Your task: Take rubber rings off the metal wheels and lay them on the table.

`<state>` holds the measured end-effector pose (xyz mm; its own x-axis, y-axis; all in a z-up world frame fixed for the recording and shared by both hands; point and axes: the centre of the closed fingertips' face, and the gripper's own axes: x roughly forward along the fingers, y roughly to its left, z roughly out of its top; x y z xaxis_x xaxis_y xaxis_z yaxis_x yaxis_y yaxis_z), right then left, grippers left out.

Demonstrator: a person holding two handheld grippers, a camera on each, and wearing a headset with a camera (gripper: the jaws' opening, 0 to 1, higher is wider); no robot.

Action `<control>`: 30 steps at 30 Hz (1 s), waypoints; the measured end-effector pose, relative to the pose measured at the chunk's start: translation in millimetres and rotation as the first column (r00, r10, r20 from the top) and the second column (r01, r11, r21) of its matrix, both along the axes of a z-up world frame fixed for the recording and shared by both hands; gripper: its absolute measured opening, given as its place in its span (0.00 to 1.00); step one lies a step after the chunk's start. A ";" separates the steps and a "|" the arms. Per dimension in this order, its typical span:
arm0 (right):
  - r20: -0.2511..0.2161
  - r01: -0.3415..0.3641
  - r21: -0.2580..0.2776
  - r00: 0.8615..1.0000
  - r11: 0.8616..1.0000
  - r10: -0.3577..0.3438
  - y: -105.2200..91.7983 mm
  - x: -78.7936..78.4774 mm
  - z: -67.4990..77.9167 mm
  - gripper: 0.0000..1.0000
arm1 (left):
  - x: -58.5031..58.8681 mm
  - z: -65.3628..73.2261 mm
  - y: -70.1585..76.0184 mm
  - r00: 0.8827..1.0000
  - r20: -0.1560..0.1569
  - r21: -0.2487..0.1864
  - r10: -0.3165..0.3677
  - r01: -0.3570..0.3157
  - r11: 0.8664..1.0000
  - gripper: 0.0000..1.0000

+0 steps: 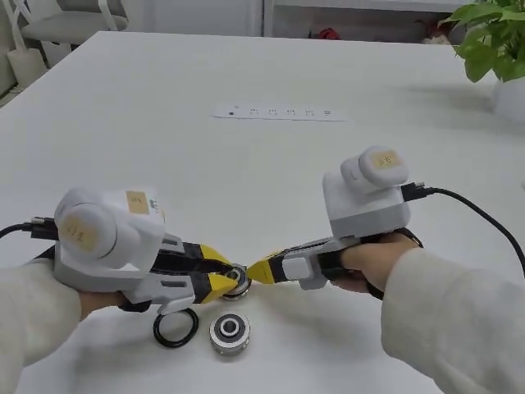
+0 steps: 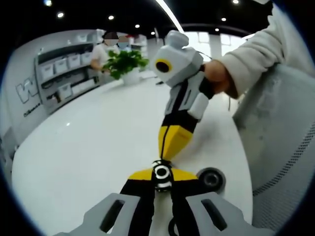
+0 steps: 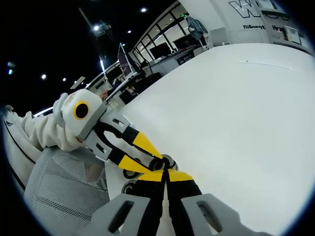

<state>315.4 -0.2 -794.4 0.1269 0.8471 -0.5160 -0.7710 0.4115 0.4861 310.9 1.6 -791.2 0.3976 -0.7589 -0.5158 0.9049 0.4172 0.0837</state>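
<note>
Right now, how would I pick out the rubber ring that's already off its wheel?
Start at the near edge of the white table, where the left tongs and right tongs meet on a small wheel. Just nearer the person than the left tongs lies a thin black ring, hollow. The loose metal wheel beside it is silvery and chunky.

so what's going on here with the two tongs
A person is working a pair of handheld tongs over a white table. The left tongs are clamped on a small metal wheel. The right tongs, closed to a point, meet the wheel's edge from the other side. One black ring already lies loose on the table, beside a second wheel.
</note>
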 end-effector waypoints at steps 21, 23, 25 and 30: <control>0.024 -0.033 0.004 0.999 0.999 0.033 6.8 -1.7 4.4 0.00 | -1.1 0.1 -0.7 1.000 -0.003 -0.003 0.007 -0.007 1.000 0.12; 0.021 -0.035 0.013 0.999 0.999 0.035 7.5 -1.5 5.7 0.00 | -1.0 0.0 -0.7 1.000 -0.009 -0.008 0.012 -0.012 1.000 0.12; 0.018 -0.030 0.019 0.999 0.999 0.030 7.3 -0.8 6.3 0.00 | -0.7 -0.1 -0.6 1.000 -0.007 -0.005 0.010 -0.010 1.000 0.12; 0.023 -0.007 0.044 1.000 0.999 0.006 7.8 4.6 12.9 0.00 | -0.1 -0.4 -0.4 1.000 -0.008 -0.005 0.011 -0.011 1.000 0.12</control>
<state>320.0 7.6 -781.5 0.1330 0.8696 -0.4754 -0.7847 0.3854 0.4855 310.9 1.1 -791.5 0.4019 -0.7572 -0.5149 0.9009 0.4275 0.0747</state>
